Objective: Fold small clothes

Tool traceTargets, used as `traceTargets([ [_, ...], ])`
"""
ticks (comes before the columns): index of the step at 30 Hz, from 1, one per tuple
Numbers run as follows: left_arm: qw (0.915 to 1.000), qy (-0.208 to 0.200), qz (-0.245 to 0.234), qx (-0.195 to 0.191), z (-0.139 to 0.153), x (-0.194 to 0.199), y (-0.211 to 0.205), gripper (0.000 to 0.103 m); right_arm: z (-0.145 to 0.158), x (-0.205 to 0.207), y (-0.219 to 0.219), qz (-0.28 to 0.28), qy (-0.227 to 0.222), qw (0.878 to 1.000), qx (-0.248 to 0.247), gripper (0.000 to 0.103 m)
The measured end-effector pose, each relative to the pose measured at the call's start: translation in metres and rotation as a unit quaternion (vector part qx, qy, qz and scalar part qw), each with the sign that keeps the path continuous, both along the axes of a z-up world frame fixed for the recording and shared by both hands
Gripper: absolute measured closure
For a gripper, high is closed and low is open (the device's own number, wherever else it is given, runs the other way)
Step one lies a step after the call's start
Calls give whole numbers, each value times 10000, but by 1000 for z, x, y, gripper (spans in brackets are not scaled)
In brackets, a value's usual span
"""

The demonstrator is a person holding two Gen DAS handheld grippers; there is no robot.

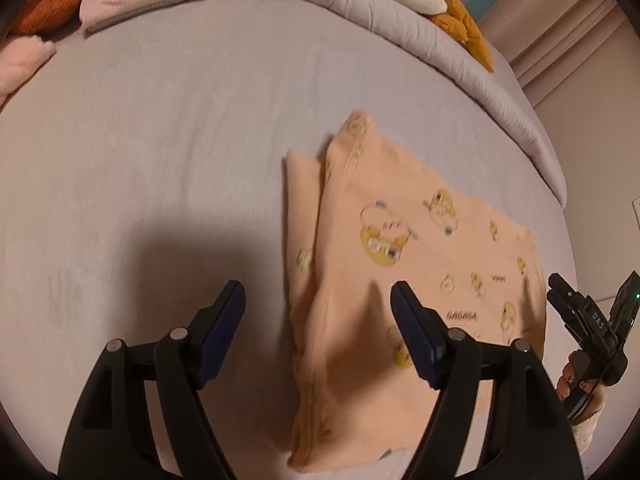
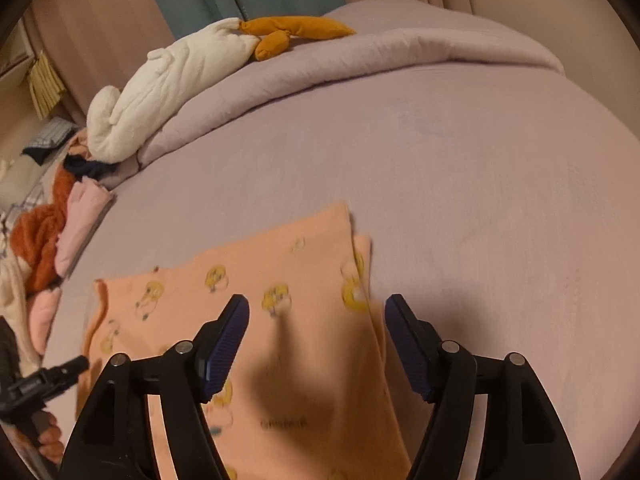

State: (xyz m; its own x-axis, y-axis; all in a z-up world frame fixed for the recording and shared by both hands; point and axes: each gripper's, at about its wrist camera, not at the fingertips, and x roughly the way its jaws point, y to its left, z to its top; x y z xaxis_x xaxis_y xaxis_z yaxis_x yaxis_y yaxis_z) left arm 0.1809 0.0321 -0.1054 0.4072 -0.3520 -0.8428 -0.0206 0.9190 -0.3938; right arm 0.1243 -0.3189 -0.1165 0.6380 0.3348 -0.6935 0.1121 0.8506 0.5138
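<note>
Peach garment (image 1: 400, 264) flat on lilac bedsheet (image 1: 160, 140); left gripper (image 1: 318, 300), right gripper (image 2: 317, 316) gape empty.

Open right claw (image 2: 317, 320) above blurry peach garment (image 2: 280, 320).

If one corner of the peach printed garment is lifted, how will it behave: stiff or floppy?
The peach garment is probably floppy: it lies flat in thin folded layers, so a lifted corner would likely sag and the fold may open. It looks light, judging by the thin edges. On the smooth lilac bedsheet it might slide or bunch if pushed rather than keep its shape.
</note>
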Motion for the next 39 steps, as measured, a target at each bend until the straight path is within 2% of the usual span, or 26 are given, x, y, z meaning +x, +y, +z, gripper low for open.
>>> traceTargets([
  [3, 9998, 157, 8, -99, -8, -5, 2, 28, -9, -13, -4, 26, 109, 9999, 119, 32],
  [8, 9995, 126, -63, -283, -11, -9, -2, 28, -21, -30, -8, 10, 263, 9994, 213, 32],
  [10, 9988, 145, -91, -452, -14, -12, -2, 29, -27, -33, -8, 33, 315, 9989, 352, 32],
  [12, 9987, 141, -122, -464, -15, -11, -5, 30, -35, -37, -7, 85, 355, 9981, 503, 32],
  [15, 9993, 104, -162, -330, -14, -11, -12, 40, -36, -39, -5, 107, 211, 9978, 626, 32],
  [16, 9992, 104, -180, -341, -14, -11, -14, 41, -37, -39, -4, 168, 162, 9969, 745, 33],
  [18, 9991, 137, -173, -356, -16, -11, -18, 51, -41, -33, 1, 286, 96, 9940, 1049, 33],
  [19, 9991, 167, -166, -342, -17, -10, -20, 51, -42, -32, 4, 310, 63, 9936, 1083, 33],
  [20, 9993, 167, -149, -288, -17, -9, -22, 52, -43, -28, 9, 340, -1, 9939, 1051, 35],
  [22, 9996, 109, -216, -131, -16, -9, -28, 54, -42, -24, 13, 349, -27, 9944, 999, 45],
  [23, 9997, 84, -236, -80, -17, -8, -29, 58, -42, -19, 16, 355, -40, 9940, 1036, 48],
  [24, 9996, 23, -269, -39, -16, -9, -32, 68, -42, -18, 16, 353, -53, 9933, 1097, 54],
  [26, 9994, -55, -334, -61, -17, -10, -34, 79, -46, -15, 17, 375, -59, 9915, 1248, 67],
  [27, 9994, -114, -318, -37, -16, -11, -36, 82, -48, -14, 17, 383, -66, 9906, 1309, 77],
  [28, 9994, -139, -302, -9, -15, -12, -37, 83, -49, -15, 17, 420, -74, 9896, 1377, 80],
  [35, 9982, -467, -355, 122, 10, -30, -42, 85, -21, -33, 10, 441, -353, 9877, 1455, 84],
  [39, 9979, -464, -413, 163, 20, -46, -42, 85, 4, -50, 11, 282, -441, 9914, 1201, 84],
])
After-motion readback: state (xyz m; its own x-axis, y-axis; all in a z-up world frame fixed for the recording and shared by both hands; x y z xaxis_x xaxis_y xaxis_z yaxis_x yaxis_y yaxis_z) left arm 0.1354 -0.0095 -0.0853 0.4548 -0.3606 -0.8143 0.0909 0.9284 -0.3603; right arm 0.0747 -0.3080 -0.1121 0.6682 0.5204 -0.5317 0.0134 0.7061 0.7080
